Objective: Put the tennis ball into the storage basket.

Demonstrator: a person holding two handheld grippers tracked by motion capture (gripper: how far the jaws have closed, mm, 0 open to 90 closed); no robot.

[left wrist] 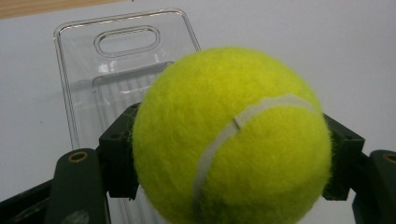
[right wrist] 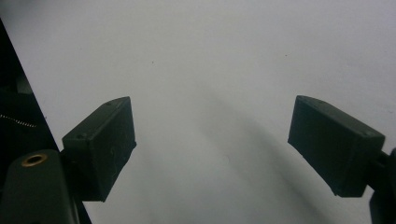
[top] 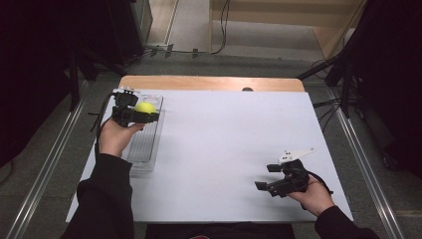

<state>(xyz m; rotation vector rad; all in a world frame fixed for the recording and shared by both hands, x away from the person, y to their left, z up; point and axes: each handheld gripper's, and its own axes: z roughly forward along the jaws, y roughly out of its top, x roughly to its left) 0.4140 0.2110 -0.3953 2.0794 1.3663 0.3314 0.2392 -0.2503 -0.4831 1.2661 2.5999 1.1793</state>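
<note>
The left gripper [top: 147, 115] pinches a tennis ball [left wrist: 231, 140], held just above the far end of the clear tray [left wrist: 74, 116]. It should lower the ball squarely inside the tray's walls before letting go. The right gripper [right wrist: 212, 149], well away from the tray, rests spread apart, holding nothing.

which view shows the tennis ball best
The left gripper view: the tennis ball is close up, seam and fuzz clear, clamped between the left gripper fingers above the clear tray. The high view gives a small yellow spot. The right gripper view faces bare table.
</note>
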